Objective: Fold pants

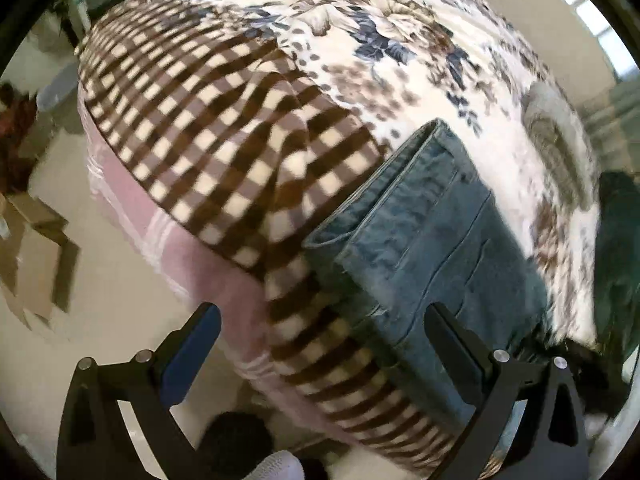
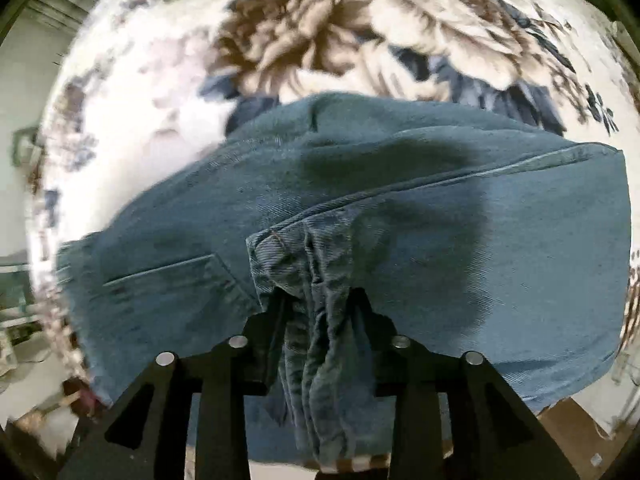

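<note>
- Lying across a bed, the blue jeans (image 1: 432,232) rest on a white blanket (image 1: 420,12) printed with brown and navy flowers.
- In the left wrist view the jeans are doubled over, with a hemmed edge (image 1: 436,126) pointing away from the camera and a folded side just beside a brown-and-cream checked blanket (image 1: 224,128).
- The checked blanket covers the near-left part of the bed, over a pink sheet (image 1: 188,256) that hangs down the side toward a pale floor (image 1: 108,300).
- The left gripper (image 1: 324,312) has its fingers spread wide and grips nothing; one finger (image 1: 200,336) hangs off the bed's edge, the other (image 1: 452,336) is over the denim.
- The right gripper (image 2: 320,300) has its fingers drawn close together on a bunched, wrinkled fold of the jeans (image 2: 400,200); the pinched cloth runs down between them toward the camera.
- In the right wrist view a back pocket seam (image 2: 168,268) shows left of the pinched fold, and a long stitched seam (image 2: 480,172) crosses the denim to the right.
- Cardboard boxes (image 1: 36,240) stand on the floor at the left.
</note>
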Motion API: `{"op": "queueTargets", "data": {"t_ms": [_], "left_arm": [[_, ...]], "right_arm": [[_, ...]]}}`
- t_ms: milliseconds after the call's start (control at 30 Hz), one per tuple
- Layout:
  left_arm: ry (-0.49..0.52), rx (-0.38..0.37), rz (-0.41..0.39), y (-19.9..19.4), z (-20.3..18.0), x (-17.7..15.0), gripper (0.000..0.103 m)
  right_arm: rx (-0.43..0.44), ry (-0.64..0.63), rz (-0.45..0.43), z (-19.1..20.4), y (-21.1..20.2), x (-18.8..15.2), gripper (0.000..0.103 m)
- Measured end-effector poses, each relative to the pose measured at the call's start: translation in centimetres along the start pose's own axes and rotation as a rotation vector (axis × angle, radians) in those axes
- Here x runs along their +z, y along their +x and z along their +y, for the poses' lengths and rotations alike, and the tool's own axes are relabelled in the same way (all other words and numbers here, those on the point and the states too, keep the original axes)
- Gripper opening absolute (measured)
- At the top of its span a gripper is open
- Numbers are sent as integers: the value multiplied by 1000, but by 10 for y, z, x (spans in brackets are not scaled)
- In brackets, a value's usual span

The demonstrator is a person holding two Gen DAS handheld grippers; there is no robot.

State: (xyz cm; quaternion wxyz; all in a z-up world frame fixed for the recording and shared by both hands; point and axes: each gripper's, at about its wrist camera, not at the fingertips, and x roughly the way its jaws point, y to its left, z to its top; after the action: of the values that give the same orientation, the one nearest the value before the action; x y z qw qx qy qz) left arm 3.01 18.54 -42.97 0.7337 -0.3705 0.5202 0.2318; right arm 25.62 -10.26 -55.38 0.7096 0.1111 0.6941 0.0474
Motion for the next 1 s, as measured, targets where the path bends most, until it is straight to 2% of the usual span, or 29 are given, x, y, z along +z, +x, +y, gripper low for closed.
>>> {"op": "queueTargets", "data": {"t_ms": [33, 133, 200, 300, 367, 400, 433, 500, 633, 700, 767, 833, 900, 967, 1000], "left_arm": [[-22, -25, 1, 3, 0, 1, 103], [-140, -114, 33, 28, 5, 5, 103], [-181, -120, 31, 44, 7, 7, 99], [-224, -123, 14, 58, 13, 6, 82], [-243, -181, -5, 59, 16, 6, 65], [-236, -212, -28, 56, 16, 5, 50], [-225, -234, -53, 52, 14, 3, 40], [-203, -246, -106, 41, 12, -3, 30], [-148, -277, -164, 12, 5, -16, 28], [-119, -263, -179, 9, 2, -16, 29], [-128, -253, -166, 19, 2, -9, 31], [-163, -265, -145, 32, 8, -3, 40], [-202, -283, -119, 54, 15, 5, 43], [-234, -306, -111, 64, 17, 9, 43], [-232, -294, -123, 61, 14, 8, 40]], "right_arm": [[61, 13, -19, -15, -10, -2, 66], [79, 10, -60, -48, -22, -6, 68], [54, 5, -58, -59, -29, -21, 68], [5, 53, -26, -66, -24, -30, 68], [-24, 75, -23, -76, -25, -36, 68], [-22, 80, -25, -79, -26, -44, 68], [-20, 81, -29, -83, -25, -42, 68], [-19, 69, -36, -82, -21, -38, 68], [-30, 67, -21, -75, -8, -40, 68], [-44, 53, -19, -64, -1, -40, 69], [-56, 35, -11, -60, 1, -41, 69], [-61, 25, -2, -57, 3, -41, 69], [-55, 22, 9, -58, 3, -39, 69], [-51, 16, 19, -58, 5, -38, 69], [-49, 14, 24, -59, 5, -37, 69]]}}
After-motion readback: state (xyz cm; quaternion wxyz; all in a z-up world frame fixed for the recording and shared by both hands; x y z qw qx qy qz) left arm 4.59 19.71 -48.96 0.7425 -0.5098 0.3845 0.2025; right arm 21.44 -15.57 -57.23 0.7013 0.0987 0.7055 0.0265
